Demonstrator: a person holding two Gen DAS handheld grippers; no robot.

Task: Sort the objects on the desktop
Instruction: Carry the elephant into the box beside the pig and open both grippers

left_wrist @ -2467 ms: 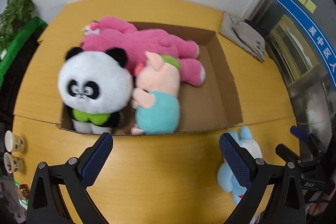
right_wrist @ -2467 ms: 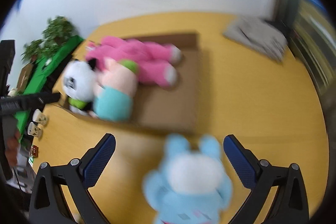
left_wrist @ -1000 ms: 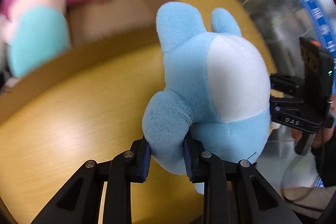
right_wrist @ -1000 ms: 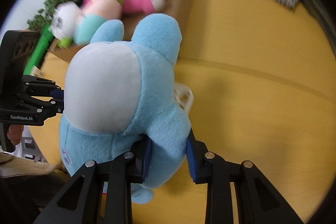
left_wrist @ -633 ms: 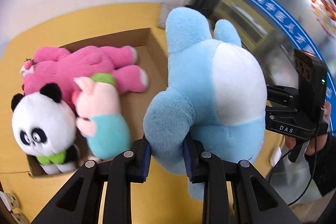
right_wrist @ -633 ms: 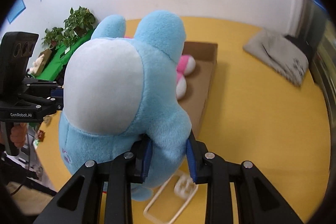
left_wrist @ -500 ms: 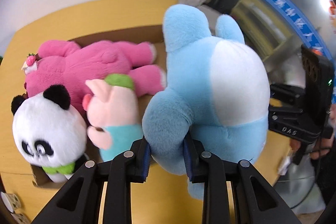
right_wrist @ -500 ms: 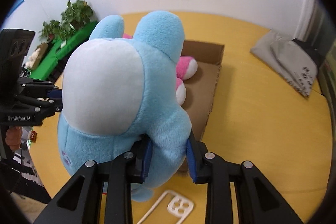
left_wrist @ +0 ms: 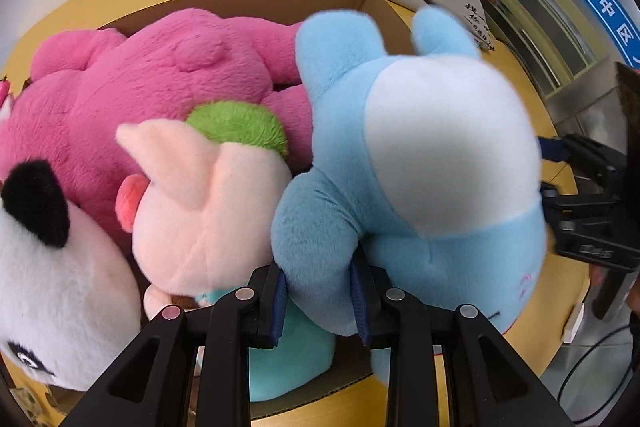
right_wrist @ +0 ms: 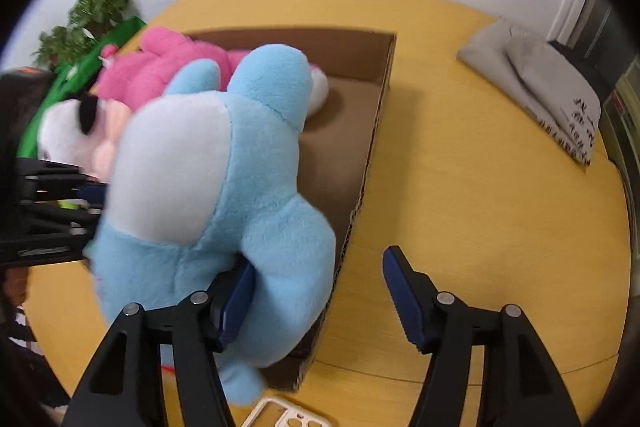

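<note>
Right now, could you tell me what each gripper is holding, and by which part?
The left gripper pinches the blue plush toy by one stubby limb. The right gripper is opening and grips nothing, though the toy's other limb lies between its fingers.

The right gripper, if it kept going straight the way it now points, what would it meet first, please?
Probably the cardboard box, near its side wall, with the blue plush toy just left of the right gripper's opening jaws; depth is uncertain.
</note>
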